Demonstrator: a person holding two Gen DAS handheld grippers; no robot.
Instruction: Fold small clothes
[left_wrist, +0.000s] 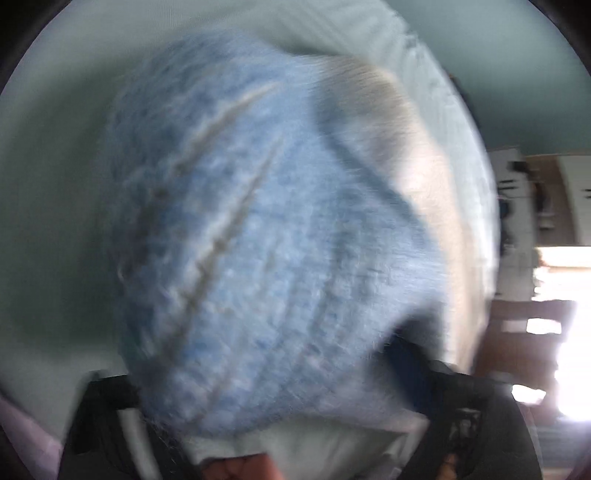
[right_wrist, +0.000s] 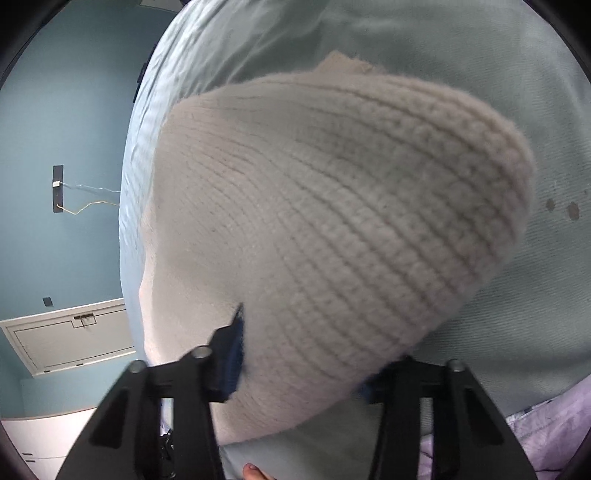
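The knitted garment, a small two-tone piece in pale blue wool (left_wrist: 258, 229) on one face and cream ribbed wool (right_wrist: 332, 221) on the other, hangs lifted between both grippers above a pale blue-green bed sheet (right_wrist: 517, 92). It fills most of each view, so its outline, and whether it is a hat, a sock or a small sweater, cannot be told.

By my reading the step in hand is the carrying-over of a fold: the piece is up off the sheet and motion blur smears the left view. The next move likely calls for bringing the held edge down onto the rest of the fabric or the sheet, keeping both corners level so the layers meet squarely, then letting go.

The left gripper (left_wrist: 280, 417) has its jaws buried under the blue knit; they seem to be gripping its lower edge, though the contact itself is hidden. The right gripper (right_wrist: 306, 369) has its jaws spread fairly wide, with the cream knit bulging between them and its blue-padded fingers (right_wrist: 231, 363) pressing the fabric on either side, so it is holding the garment.

The blue face is fuzzy, with two lighter raised seams running diagonally. The cream face is coarser ribbing and looks soft, thick and floppy.
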